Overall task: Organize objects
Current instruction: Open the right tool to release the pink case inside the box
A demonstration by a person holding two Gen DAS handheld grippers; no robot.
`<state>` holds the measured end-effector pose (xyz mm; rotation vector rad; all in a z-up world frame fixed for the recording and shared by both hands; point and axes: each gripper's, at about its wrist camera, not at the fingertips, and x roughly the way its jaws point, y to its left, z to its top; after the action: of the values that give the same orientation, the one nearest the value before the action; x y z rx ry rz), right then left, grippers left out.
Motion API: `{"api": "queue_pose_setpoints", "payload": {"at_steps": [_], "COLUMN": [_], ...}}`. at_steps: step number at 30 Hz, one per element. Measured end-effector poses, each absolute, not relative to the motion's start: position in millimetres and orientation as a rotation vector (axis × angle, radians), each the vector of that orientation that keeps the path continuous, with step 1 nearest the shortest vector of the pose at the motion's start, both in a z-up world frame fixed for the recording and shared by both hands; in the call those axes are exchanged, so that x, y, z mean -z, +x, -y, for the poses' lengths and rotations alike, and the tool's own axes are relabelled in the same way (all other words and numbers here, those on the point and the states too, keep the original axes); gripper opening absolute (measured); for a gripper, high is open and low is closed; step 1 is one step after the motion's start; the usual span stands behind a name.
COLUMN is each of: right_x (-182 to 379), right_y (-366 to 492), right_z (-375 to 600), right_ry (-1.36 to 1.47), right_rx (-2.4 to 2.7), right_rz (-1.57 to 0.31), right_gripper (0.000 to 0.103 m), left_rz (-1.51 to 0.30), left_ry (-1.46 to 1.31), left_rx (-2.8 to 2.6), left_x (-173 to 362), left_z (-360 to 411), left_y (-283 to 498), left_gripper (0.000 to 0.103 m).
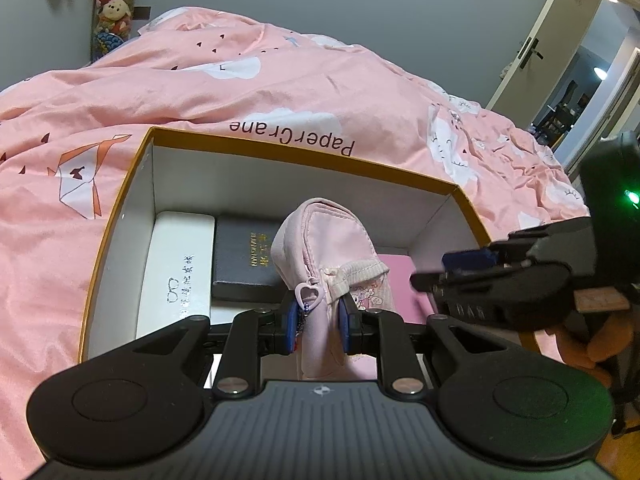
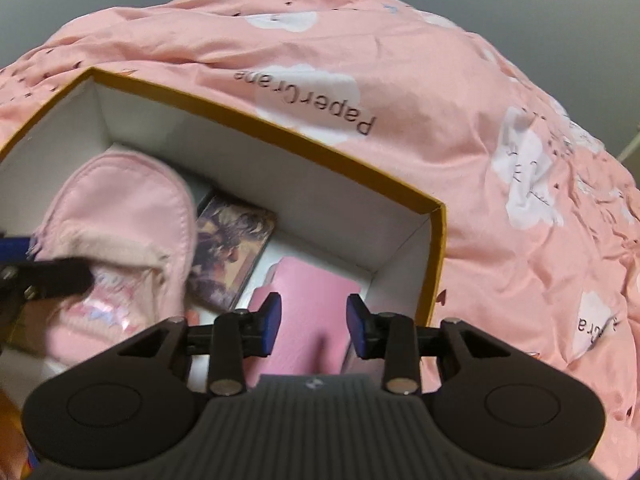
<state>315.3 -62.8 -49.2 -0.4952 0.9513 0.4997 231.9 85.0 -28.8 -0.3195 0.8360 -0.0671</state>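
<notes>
An open cardboard box (image 1: 304, 156) with an orange rim sits on the bed. My left gripper (image 1: 320, 320) is shut on a pink zip pouch (image 1: 328, 240), which stands upright inside the box with a heart-shaped pull hanging by the left pad. In the box lie a white glasses case (image 1: 176, 264), a dark case (image 1: 244, 260) and a pink booklet (image 1: 400, 280). My right gripper (image 2: 314, 320) stands open over the pink booklet (image 2: 312, 292), with its pads not pressing on anything. The pouch (image 2: 120, 208) is to its left, next to a picture-covered book (image 2: 228, 252).
A rumpled pink duvet (image 1: 280, 80) with cloud and crane prints surrounds the box (image 2: 280, 120). Stuffed toys (image 1: 114, 8) hang at the far wall. A half-open door (image 1: 536, 52) is at the right. My right gripper (image 1: 464, 268) reaches in over the box's right side.
</notes>
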Motion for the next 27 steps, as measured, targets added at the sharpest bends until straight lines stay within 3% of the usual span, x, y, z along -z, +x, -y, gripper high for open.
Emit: {"api": "queue_pose_setpoints", "payload": {"at_steps": [18, 22, 27], "right_x": [94, 99, 101], "right_y": [303, 312, 321], "right_z": [44, 43, 43], "right_ry": [-0.888, -0.871, -0.843], "right_rx": [-0.694, -0.699, -0.694], "right_rz": [-1.073, -1.065, -1.016], "right_gripper": [0.035, 0.023, 0.023], "left_rz": [-0.820, -0.820, -0.829], "left_ry": [-0.337, -0.337, -0.320], "left_rx": [0.078, 0.084, 0.095], "left_x": [23, 22, 23], "left_z": [-91, -91, -88], "left_y": [228, 228, 231], "left_gripper": [0.023, 0.023, 0.023]}}
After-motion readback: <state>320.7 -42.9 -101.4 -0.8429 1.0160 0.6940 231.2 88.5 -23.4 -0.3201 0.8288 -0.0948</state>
